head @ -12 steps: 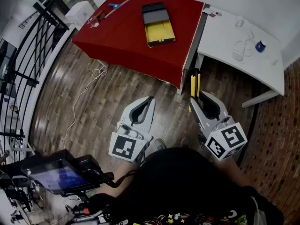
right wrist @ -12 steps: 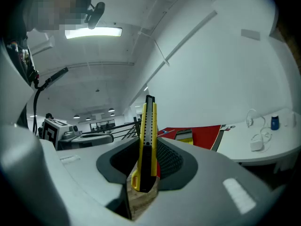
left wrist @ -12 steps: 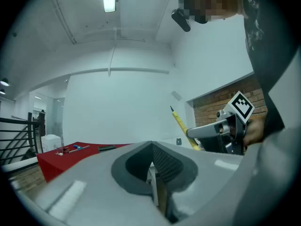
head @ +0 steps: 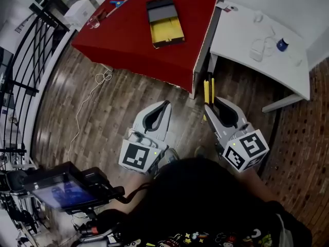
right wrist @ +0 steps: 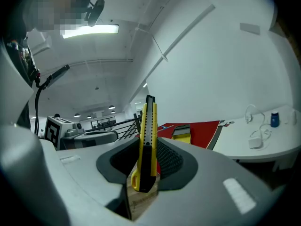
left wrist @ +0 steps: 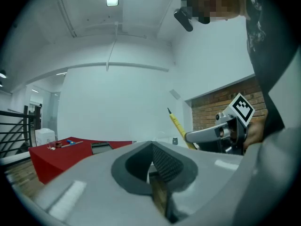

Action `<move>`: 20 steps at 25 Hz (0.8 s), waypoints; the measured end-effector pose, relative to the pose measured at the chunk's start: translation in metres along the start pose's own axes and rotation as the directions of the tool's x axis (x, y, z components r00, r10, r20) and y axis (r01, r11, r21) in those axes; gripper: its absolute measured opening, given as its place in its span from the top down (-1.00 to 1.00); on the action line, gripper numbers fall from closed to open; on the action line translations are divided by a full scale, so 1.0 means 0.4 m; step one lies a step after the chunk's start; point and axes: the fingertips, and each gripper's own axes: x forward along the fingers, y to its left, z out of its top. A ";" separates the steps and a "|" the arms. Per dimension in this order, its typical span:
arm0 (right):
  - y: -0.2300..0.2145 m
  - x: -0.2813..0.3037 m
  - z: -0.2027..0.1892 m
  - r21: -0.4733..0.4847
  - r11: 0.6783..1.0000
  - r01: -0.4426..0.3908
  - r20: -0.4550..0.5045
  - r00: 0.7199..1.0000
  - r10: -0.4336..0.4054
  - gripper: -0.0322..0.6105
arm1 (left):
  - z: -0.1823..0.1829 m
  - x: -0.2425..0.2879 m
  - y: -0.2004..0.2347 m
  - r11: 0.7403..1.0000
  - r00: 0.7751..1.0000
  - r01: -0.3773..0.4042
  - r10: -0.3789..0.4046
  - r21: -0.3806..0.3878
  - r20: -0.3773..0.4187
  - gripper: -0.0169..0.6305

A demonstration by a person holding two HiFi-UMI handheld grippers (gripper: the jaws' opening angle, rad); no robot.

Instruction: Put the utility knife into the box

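My right gripper point(head: 209, 106) is shut on a yellow and black utility knife point(right wrist: 146, 140), which sticks out past the jaws towards the tables; the knife point(head: 208, 91) shows above the wood floor in the head view. The open box point(head: 164, 22), black with a yellow inside, lies on the red table point(head: 128, 40) far ahead of both grippers. My left gripper point(head: 163, 107) is shut with nothing in it, held level beside the right one. In the left gripper view the left gripper point(left wrist: 151, 166) has its pads together, and the knife point(left wrist: 178, 126) shows at the right.
A white table point(head: 257, 48) with cables and a small blue item point(head: 281, 45) stands to the right of the red one. A blue-handled tool point(head: 117, 3) and small items lie at the red table's far left. A black railing point(head: 25, 76) runs along the left; a white cord point(head: 87, 107) trails on the floor.
Both grippers and the knife have moved a little forward towards the tables, and the head view has shifted slightly. Both grips are unchanged.
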 end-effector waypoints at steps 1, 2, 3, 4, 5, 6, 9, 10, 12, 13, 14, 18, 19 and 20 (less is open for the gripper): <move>-0.019 0.004 -0.006 0.003 1.000 -0.003 -0.014 1.000 0.003 0.47 | -0.006 0.020 -0.007 1.000 1.000 0.002 -0.002 -0.007 -0.006 0.95; -0.037 0.008 -0.014 0.006 1.000 -0.009 -0.027 1.000 0.009 0.47 | -0.013 0.039 -0.014 1.000 1.000 0.003 -0.003 -0.013 -0.012 0.95; -0.055 0.015 -0.022 0.005 1.000 -0.018 -0.038 0.999 0.018 0.47 | -0.023 0.057 -0.020 1.000 1.000 0.003 -0.003 -0.018 -0.019 0.95; -0.073 0.026 -0.031 0.001 1.000 -0.029 -0.047 0.998 0.029 0.47 | -0.034 0.075 -0.020 1.000 1.000 -0.001 0.000 -0.022 -0.025 0.94; -0.091 0.042 -0.039 -0.002 0.999 -0.038 -0.055 0.998 0.038 0.47 | -0.045 0.093 -0.015 1.000 1.000 -0.006 0.005 -0.027 -0.028 0.95; -0.107 0.062 -0.048 0.002 0.999 -0.044 -0.064 0.997 0.044 0.47 | -0.054 0.110 -0.005 0.999 1.000 -0.011 0.010 -0.036 -0.025 0.94; -0.129 0.120 -0.066 0.036 0.998 -0.046 -0.089 0.995 0.049 0.47 | -0.079 0.137 0.038 0.998 0.999 -0.016 0.013 -0.062 -0.049 0.95; -0.135 0.149 -0.065 0.040 0.998 -0.044 -0.092 0.995 0.048 0.47 | -0.085 0.146 0.066 0.998 0.998 -0.017 0.014 -0.066 -0.058 0.95; -0.151 0.233 -0.063 0.042 0.998 -0.038 -0.100 0.994 0.042 0.47 | -0.093 0.179 0.144 0.997 0.999 -0.016 0.012 -0.078 -0.051 0.94; -0.160 0.281 -0.064 0.045 0.998 -0.033 -0.107 0.994 0.038 0.47 | -0.099 0.201 0.189 0.996 0.999 -0.010 0.006 -0.087 -0.041 0.95; -0.168 0.331 -0.065 0.046 0.999 -0.026 -0.115 0.993 0.031 0.47 | -0.106 0.224 0.236 0.995 0.999 -0.001 -0.003 -0.096 -0.037 0.94; -0.210 0.546 -0.042 0.063 0.997 0.044 -0.147 0.989 -0.035 0.47 | -0.113 0.340 0.445 0.990 0.997 0.067 -0.070 -0.120 -0.024 0.95; -0.219 0.597 -0.031 0.072 0.995 0.067 -0.157 0.986 -0.055 0.47 | -0.107 0.372 0.494 0.989 0.995 0.094 -0.096 -0.116 -0.013 0.94; -0.223 0.646 -0.021 0.078 0.993 0.086 -0.165 0.984 -0.072 0.47 | -0.100 0.400 0.539 0.986 0.992 0.122 -0.124 -0.112 -0.006 0.95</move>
